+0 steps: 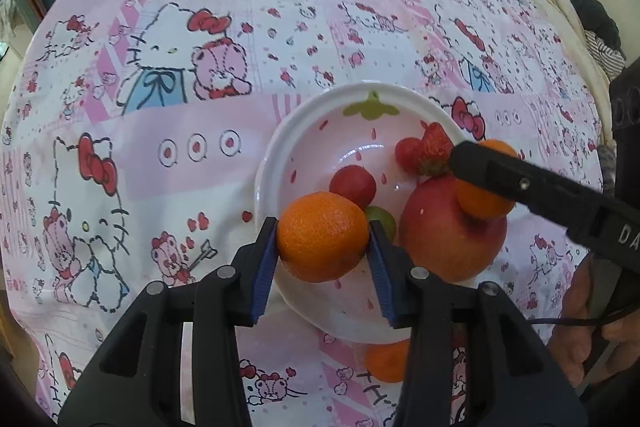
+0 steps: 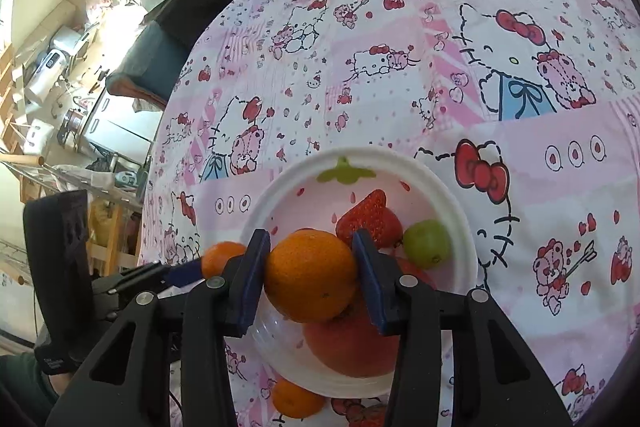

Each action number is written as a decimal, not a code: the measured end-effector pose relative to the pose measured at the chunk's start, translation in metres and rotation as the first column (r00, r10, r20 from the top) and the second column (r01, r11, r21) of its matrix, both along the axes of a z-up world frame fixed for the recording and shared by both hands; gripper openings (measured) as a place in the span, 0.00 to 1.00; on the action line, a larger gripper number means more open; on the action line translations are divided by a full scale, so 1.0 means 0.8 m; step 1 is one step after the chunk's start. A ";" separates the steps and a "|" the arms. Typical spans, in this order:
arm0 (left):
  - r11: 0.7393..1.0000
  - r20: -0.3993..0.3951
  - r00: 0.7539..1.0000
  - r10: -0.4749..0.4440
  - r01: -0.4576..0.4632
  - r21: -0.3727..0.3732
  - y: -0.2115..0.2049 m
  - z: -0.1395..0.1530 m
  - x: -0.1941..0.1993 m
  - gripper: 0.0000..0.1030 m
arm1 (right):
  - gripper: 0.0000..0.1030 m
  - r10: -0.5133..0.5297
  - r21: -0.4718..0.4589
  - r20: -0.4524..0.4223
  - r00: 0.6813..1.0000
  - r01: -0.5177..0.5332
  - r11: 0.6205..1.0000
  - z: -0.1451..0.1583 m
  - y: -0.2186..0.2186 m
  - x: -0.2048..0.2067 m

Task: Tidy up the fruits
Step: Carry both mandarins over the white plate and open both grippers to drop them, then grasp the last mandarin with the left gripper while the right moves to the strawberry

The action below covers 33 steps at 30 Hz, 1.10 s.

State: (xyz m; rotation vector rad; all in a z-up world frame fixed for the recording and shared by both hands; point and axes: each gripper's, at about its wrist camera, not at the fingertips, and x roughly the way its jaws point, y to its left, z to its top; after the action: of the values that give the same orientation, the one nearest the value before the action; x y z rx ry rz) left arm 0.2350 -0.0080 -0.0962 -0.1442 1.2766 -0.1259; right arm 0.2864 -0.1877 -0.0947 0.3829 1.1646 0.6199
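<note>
With each gripper, left [image 1: 323, 239] and right [image 2: 310, 277], clamped on an orange, lower both into the bowl's [image 2: 452, 195] bare centre before opening, clear of the apple [image 1: 448, 239].

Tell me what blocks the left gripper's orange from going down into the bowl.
Beneath the orange in the left gripper, the bowl already holds a green grape and a tomato; the pink floor farther back is bare.
</note>
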 end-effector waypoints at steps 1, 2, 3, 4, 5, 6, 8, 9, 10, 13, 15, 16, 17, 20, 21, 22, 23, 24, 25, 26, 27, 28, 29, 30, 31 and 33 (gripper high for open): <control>1.000 0.000 1.000 -0.003 0.003 0.002 -0.001 -0.001 0.000 0.39 | 0.46 -0.003 0.006 -0.004 1.000 0.003 1.000 0.000 -0.001 0.000; 1.000 0.001 1.000 -0.005 0.005 0.004 -0.001 -0.001 -0.001 0.39 | 0.46 -0.005 0.015 -0.008 1.000 0.005 1.000 0.000 -0.002 0.000; 1.000 0.000 1.000 -0.007 0.007 0.007 -0.001 -0.001 -0.001 0.39 | 0.46 -0.006 0.021 -0.013 1.000 0.006 1.000 0.000 -0.003 0.001; 1.000 -0.002 1.000 -0.006 0.006 0.012 -0.001 -0.002 -0.001 0.39 | 0.47 -0.007 0.029 -0.015 1.000 0.007 1.000 0.001 -0.005 0.001; 1.000 -0.005 1.000 -0.005 0.006 0.013 0.000 -0.002 -0.001 0.39 | 0.51 -0.010 0.032 -0.015 1.000 0.010 0.999 0.002 -0.006 0.001; 1.000 -0.008 1.000 -0.006 0.006 0.009 0.001 -0.003 -0.001 0.39 | 0.55 -0.014 0.034 -0.012 1.000 0.015 0.999 0.003 -0.007 0.001; 1.000 -0.020 1.000 -0.007 0.007 -0.005 0.001 -0.006 0.001 0.39 | 0.56 -0.018 0.034 -0.008 1.000 0.018 0.999 0.004 -0.008 0.001; 1.000 -0.026 1.000 -0.007 0.007 -0.007 0.002 -0.007 0.001 0.48 | 0.56 -0.017 0.033 -0.010 1.000 0.017 0.999 0.003 -0.008 0.002; 1.000 -0.024 1.000 -0.005 0.004 -0.011 0.002 -0.007 0.000 0.57 | 0.56 -0.017 0.030 -0.012 1.000 0.017 0.999 0.003 -0.008 0.002; 1.000 0.044 0.999 0.012 -0.012 0.007 0.001 0.004 -0.005 0.80 | 0.57 -0.023 0.031 -0.002 1.000 0.023 0.999 0.008 -0.012 0.003; 1.000 0.054 0.999 -0.007 0.006 0.008 -0.002 0.008 -0.004 0.81 | 0.57 -0.030 0.034 0.014 0.999 0.029 0.999 0.014 -0.016 0.003; 1.000 0.054 0.998 -0.012 0.012 0.003 -0.003 0.009 -0.004 0.81 | 0.57 -0.034 0.037 0.022 0.999 0.033 0.999 0.017 -0.018 0.002; 1.000 0.055 0.998 -0.012 0.012 0.001 -0.003 0.011 -0.004 0.81 | 0.59 -0.040 0.038 0.029 0.999 0.038 0.999 0.019 -0.021 0.002; 1.000 0.055 0.998 -0.012 0.013 -0.012 -0.003 0.014 -0.003 0.81 | 0.64 -0.051 0.024 0.050 0.997 0.050 0.998 0.025 -0.026 0.002; 1.000 0.056 0.998 -0.013 0.014 -0.013 -0.003 0.016 -0.004 0.81 | 0.65 -0.052 0.018 0.053 0.997 0.051 0.999 0.026 -0.027 0.001; 1.000 0.063 0.998 -0.015 0.015 -0.010 -0.003 0.018 -0.004 0.81 | 0.65 -0.053 0.013 0.056 0.997 0.052 0.999 0.027 -0.028 0.001; 1.000 0.070 0.997 -0.017 0.017 -0.007 -0.004 0.020 -0.005 0.81 | 0.65 -0.055 0.007 0.059 0.997 0.054 0.999 0.028 -0.029 0.000; 1.000 0.078 0.997 -0.017 0.017 -0.001 -0.004 0.022 -0.006 0.81 | 0.65 -0.055 0.001 0.064 0.996 0.055 0.998 0.029 -0.030 -0.002; 1.000 0.088 0.996 -0.017 0.016 0.008 -0.004 0.024 -0.008 0.81 | 0.65 -0.055 -0.003 0.069 0.996 0.055 0.998 0.031 -0.031 -0.003; 1.000 0.095 0.995 -0.015 0.014 0.013 -0.004 0.026 -0.010 0.81 | 0.65 -0.056 -0.007 0.075 0.996 0.057 0.998 0.033 -0.032 -0.004; 1.000 0.101 0.995 -0.013 0.011 0.016 -0.004 0.027 -0.010 0.81 | 0.65 -0.059 -0.008 0.081 0.995 0.060 0.998 0.035 -0.034 -0.006; 1.000 0.108 0.994 -0.008 0.006 0.020 -0.003 0.029 -0.012 0.81 | 0.65 -0.062 -0.008 0.084 0.995 0.062 0.998 0.036 -0.036 -0.008; 1.000 0.113 0.994 -0.003 0.000 0.024 -0.002 0.030 -0.014 0.81 | 0.67 -0.065 -0.007 0.085 0.994 0.066 0.998 0.038 -0.038 -0.011; 1.000 0.117 0.993 0.002 -0.005 0.028 -0.002 0.031 -0.015 0.81 | 0.69 -0.067 -0.008 0.086 0.994 0.068 0.998 0.039 -0.040 -0.013; 0.999 0.123 0.992 0.008 -0.012 0.032 -0.001 0.033 -0.018 0.81 | 0.70 -0.069 -0.010 0.086 0.994 0.070 0.998 0.039 -0.041 -0.015; 0.999 0.130 0.991 0.016 -0.021 0.039 0.001 0.035 -0.022 0.81 | 0.70 -0.074 -0.012 0.088 0.993 0.075 0.997 0.042 -0.044 -0.021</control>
State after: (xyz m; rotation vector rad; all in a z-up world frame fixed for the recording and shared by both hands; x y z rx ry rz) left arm 0.2177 -0.0070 -0.0682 -0.1116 1.1467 -0.0922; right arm 0.2696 -0.2232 -0.0609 0.3808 1.0665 0.5574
